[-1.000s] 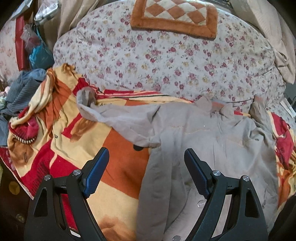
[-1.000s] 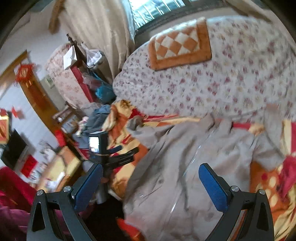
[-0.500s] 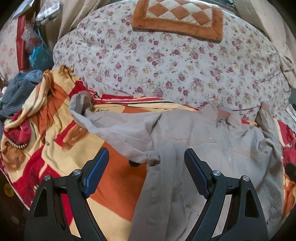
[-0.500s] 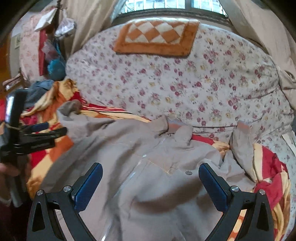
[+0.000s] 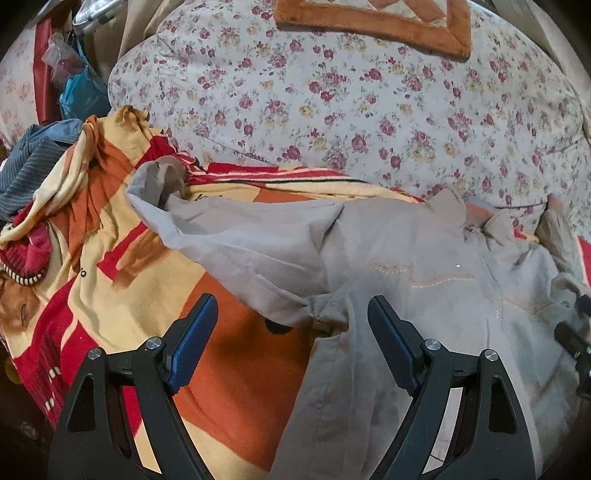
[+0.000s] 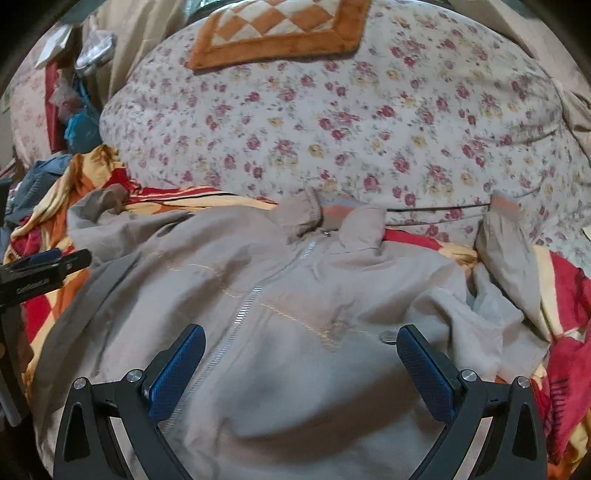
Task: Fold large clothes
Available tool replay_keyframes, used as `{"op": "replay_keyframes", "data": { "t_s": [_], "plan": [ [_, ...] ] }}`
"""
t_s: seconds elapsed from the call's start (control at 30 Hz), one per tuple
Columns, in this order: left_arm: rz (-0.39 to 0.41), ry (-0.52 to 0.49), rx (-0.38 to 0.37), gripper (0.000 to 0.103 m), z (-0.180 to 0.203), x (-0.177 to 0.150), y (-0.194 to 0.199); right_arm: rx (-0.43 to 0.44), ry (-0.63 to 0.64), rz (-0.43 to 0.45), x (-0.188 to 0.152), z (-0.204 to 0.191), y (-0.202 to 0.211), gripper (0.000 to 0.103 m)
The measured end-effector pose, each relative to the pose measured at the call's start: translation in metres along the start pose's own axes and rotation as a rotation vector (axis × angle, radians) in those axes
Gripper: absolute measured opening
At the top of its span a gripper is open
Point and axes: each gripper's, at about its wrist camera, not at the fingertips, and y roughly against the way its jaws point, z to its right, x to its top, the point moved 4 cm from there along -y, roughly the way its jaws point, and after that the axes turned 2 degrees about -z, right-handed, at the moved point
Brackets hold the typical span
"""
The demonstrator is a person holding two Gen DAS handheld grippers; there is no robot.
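Observation:
A large beige zip-up jacket [image 6: 280, 332] lies front up on a red, orange and yellow blanket [image 5: 122, 295]; it also shows in the left wrist view [image 5: 424, 266]. Its left sleeve [image 5: 236, 243] stretches out to the left, its right sleeve [image 6: 506, 251] points up at the right. My left gripper [image 5: 291, 332] is open and empty, just above the left armpit. My right gripper [image 6: 299, 358] is open and empty, above the jacket's chest right of the zipper [image 6: 255, 291]. The left gripper shows in the right wrist view [image 6: 44, 266].
A floral quilt [image 6: 351, 122] bulges behind the jacket, with an orange checked cushion [image 6: 280, 33] on top. A blue striped garment [image 5: 33, 162] and bunched blanket lie at the far left. Bags [image 5: 81, 92] stand at the back left.
Both grippers have come closer to the jacket and lower. The right view swung from the room at the left to face the jacket's chest. Both stay open.

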Motion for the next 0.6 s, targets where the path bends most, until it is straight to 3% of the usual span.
{"op": "replay_keyframes", "data": {
  "t_s": [0.43,0.6],
  "plan": [
    [-0.014,0.02,-0.003,0.084,-0.004,-0.002,-0.003,0.061,-0.061,-0.023,-0.008,0.001,-0.001,0.103],
    [-0.04,0.087,-0.035,0.083,-0.019,0.0,-0.004,0.065,-0.045,-0.031,-0.01,-0.003,-0.002,0.103]
  ]
}}
